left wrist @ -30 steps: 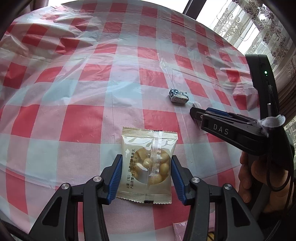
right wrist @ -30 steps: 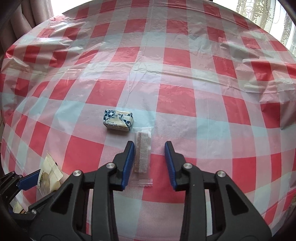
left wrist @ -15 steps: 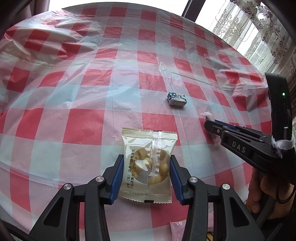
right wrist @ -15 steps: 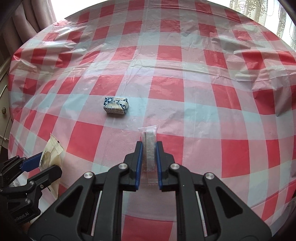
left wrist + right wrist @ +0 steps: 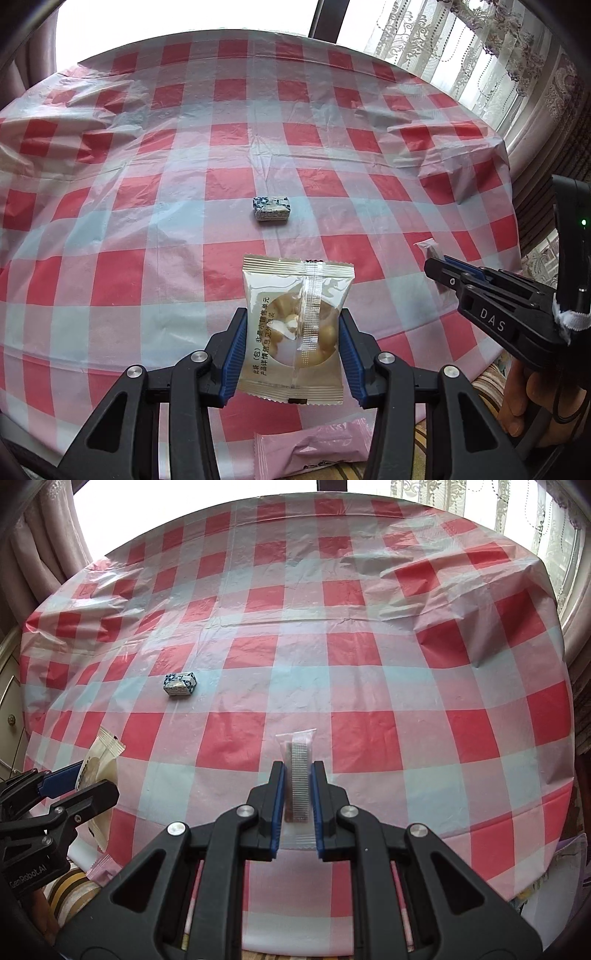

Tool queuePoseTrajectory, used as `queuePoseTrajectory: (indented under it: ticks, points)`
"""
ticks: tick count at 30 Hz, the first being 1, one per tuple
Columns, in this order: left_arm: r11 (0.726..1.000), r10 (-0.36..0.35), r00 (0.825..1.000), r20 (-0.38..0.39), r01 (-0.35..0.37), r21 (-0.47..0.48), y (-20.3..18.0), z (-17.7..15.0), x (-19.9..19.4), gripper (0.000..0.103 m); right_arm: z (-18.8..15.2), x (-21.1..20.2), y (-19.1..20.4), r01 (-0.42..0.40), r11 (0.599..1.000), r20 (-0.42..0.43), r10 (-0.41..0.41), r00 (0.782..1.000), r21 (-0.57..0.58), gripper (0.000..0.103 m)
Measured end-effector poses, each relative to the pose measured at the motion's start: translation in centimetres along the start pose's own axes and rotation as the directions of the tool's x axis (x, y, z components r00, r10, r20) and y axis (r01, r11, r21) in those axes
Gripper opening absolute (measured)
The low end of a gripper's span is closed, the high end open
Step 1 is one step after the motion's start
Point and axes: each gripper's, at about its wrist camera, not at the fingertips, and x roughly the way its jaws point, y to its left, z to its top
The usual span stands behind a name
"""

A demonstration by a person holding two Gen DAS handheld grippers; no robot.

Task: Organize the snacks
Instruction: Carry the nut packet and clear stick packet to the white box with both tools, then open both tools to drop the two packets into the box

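Observation:
My left gripper (image 5: 291, 334) is shut on a beige packet of round yellow snacks (image 5: 295, 328), lifted off the red-and-white checked tablecloth (image 5: 147, 221). My right gripper (image 5: 298, 794) is shut on a thin clear-wrapped snack stick (image 5: 299, 775), also held above the cloth. In the left wrist view the right gripper (image 5: 439, 271) appears at the right with the stick's clear end (image 5: 428, 248) poking out. The left gripper (image 5: 79, 786) with its beige packet (image 5: 99, 760) shows at the left of the right wrist view. A small blue-and-white wrapped candy (image 5: 271, 208) (image 5: 180, 684) lies on the table.
A pink snack packet (image 5: 314, 450) lies below the table's near edge, over a striped cushion (image 5: 68, 893). A hand (image 5: 524, 398) holds the right gripper. Lace curtains (image 5: 480, 55) and a window stand behind the round table. A cabinet (image 5: 9, 686) is at far left.
The right gripper shut on the clear-wrapped stick and lifted it. Both grippers rose and drew back from the table with their packets; the blue-and-white candy now looks farther away.

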Motion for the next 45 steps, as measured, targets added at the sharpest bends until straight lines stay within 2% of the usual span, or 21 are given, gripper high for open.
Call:
queuePoseTrajectory:
  ticks: [11, 19, 30, 38, 45]
  points:
    - [0.989, -0.068, 0.997, -0.036, 0.072, 0.132, -7.5, -0.3, 0.7, 0.047, -3.5, -3.2, -6.1, 0.055, 0.994, 0.014, -0.057, 0.998, 0.098, 0.017]
    - [0.956, -0.137, 0.987, -0.089, 0.155, 0.251, -14.1, -0.5, 1.4, 0.047, -6.2, -5.4, -11.3, 0.120, 0.978, 0.005, -0.123, 0.992, 0.172, 0.017]
    - [0.878, -0.230, 0.950, -0.210, 0.295, 0.377, -22.8, -2.8, 2.6, 0.047, -11.0, -7.4, -18.3, 0.224, 0.935, -0.055, -0.218, 0.975, 0.275, 0.017]
    - [0.838, -0.254, 0.926, -0.279, 0.354, 0.415, -26.8, -4.4, 3.1, 0.047, -13.2, -8.9, -22.5, 0.278, 0.897, -0.076, -0.269, 0.960, 0.343, 0.017]
    - [0.800, -0.281, 0.898, -0.340, 0.415, 0.434, -29.8, -5.9, 3.4, 0.048, -14.8, -10.2, -25.6, 0.323, 0.860, -0.100, -0.310, 0.946, 0.395, 0.018]
